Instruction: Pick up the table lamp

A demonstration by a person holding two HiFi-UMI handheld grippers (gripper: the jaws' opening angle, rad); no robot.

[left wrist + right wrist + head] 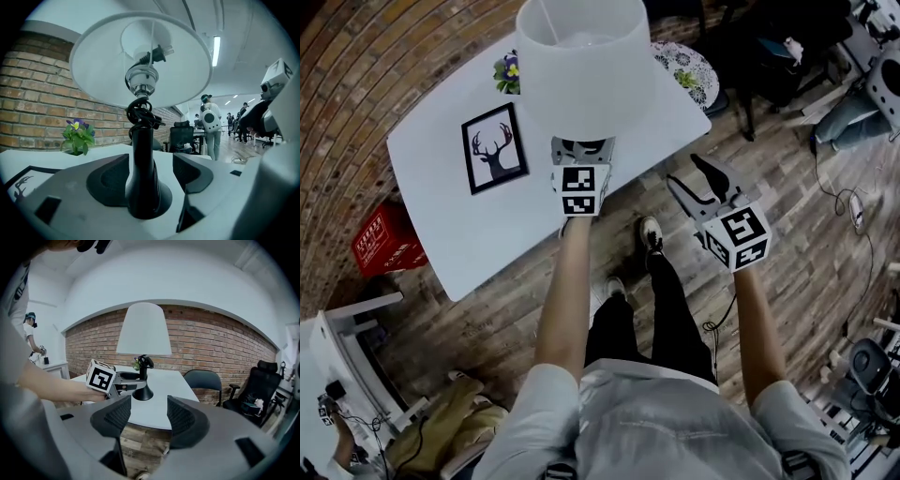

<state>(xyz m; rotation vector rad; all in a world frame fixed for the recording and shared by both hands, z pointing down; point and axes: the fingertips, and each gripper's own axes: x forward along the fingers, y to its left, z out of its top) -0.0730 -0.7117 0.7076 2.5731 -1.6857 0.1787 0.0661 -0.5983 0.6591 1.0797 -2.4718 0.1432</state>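
- Leftmost, a red crate [386, 241] sits on the wooden floor by the white tabletop [487, 234]; it has white print on its side, too small to read.
- On the tabletop lies a black-framed picture [495, 147] of an antlered deer head, no caption visible.
- Behind it, by the brick wall, a small potted plant [508, 72] with purple and yellow flowers.
- Table lamp [584, 66] stands upright near the tabletop's front edge, black base flat on the surface, white shade on top; no brand or label seen.
- Its black cord [140, 112] is bundled round the top of the stem, plug tucked up inside the shade.
- Left tool [150, 168] is level with the lower stem, jaws apart, one each side of it; a gap shows at the right-hand pad, so not clamped.
- Its marker cube [580, 190] carries black-and-white square codes, no letters.
- Round floral-patterned disc [684, 70] at the tabletop's far right corner.
- Right tool [701, 183] is held off the tabletop over the floor, jaws apart with nothing between them.
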